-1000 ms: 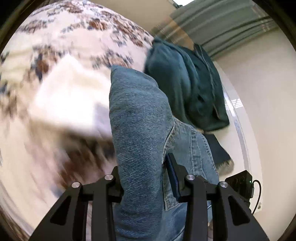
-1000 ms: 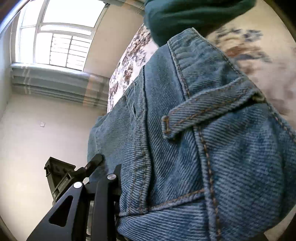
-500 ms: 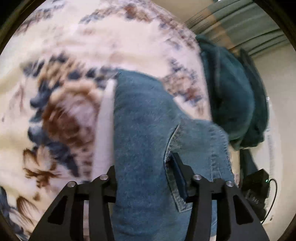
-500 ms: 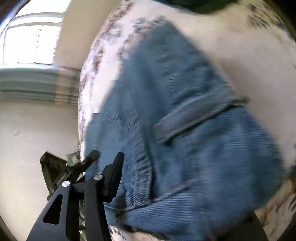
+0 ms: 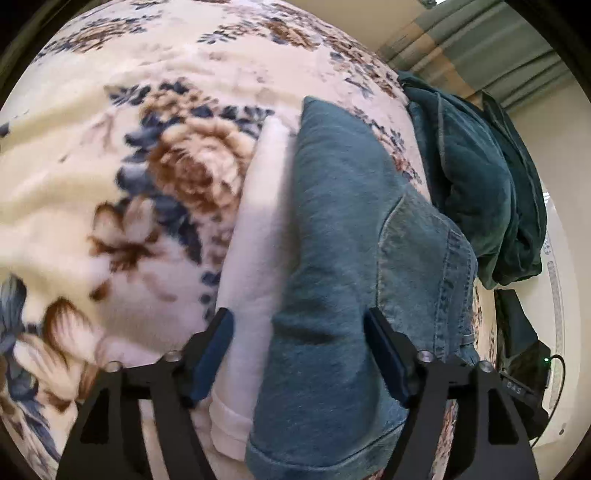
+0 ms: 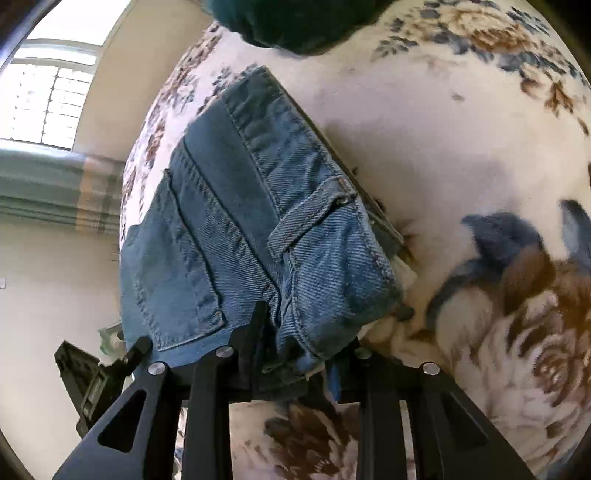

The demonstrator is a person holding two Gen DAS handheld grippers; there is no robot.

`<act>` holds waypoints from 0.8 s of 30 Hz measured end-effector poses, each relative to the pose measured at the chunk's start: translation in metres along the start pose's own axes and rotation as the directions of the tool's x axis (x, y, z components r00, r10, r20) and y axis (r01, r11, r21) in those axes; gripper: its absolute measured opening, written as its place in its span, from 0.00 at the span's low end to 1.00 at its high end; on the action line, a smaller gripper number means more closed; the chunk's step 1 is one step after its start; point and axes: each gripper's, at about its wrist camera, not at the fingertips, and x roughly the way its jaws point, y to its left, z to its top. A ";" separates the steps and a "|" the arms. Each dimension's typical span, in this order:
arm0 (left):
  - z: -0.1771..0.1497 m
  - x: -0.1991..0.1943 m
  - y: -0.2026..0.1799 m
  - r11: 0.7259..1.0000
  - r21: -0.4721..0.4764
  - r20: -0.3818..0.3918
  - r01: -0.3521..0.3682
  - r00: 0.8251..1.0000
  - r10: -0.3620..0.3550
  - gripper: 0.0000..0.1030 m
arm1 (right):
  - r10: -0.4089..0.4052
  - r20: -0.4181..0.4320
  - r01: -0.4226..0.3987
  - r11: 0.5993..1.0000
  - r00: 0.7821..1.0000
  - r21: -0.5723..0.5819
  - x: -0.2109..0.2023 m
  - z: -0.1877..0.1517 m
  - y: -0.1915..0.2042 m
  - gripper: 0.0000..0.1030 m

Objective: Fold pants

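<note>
Denim is filling the middle of both wrist views: the folded blue denim pants point(image 5: 343, 258) are lying on a cream fleece blanket with brown and blue flowers point(image 5: 110, 206), with a pale pink cloth point(image 5: 255, 258) showing along their left edge in the left wrist view. The left gripper point(image 5: 299, 350) is sitting over the near end of the fold with its jaws spread wide, one blue-padded finger to the left over the pink cloth and the other to the right over the denim; the fingers are not pinching the fabric. Far and to the right, a crumpled dark teal garment point(image 5: 476, 192) is resting on the blanket, just beside the pants.

In the right wrist view the pants point(image 6: 236, 229) are showing their waistband, a belt loop and a back pocket seam. The right gripper point(image 6: 295, 354) is sitting at the near waistband corner with its jaws set fairly narrow, and denim is bunching between them; whether the pads are actually clamping it I cannot tell. The teal garment point(image 6: 295, 22) is lying at the far edge, and a bright window point(image 6: 48, 99) is glowing on the far left.
</note>
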 end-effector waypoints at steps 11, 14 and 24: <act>-0.025 -0.053 -0.076 0.913 0.144 0.092 -0.382 0.924 0.372 0.79 | -0.391 0.182 0.430 0.849 0.902 -0.307 -0.090 -0.022 0.069 1.00; -0.034 -0.075 -0.101 0.904 0.162 0.115 -0.395 0.918 0.380 0.91 | -0.440 0.282 0.519 0.776 0.853 -0.360 -0.123 -0.036 0.091 1.00; -0.068 -0.168 -0.181 0.861 0.172 0.254 -0.479 0.866 0.431 0.96 | -0.372 0.409 0.538 0.716 0.833 -0.444 -0.286 -0.089 0.131 1.00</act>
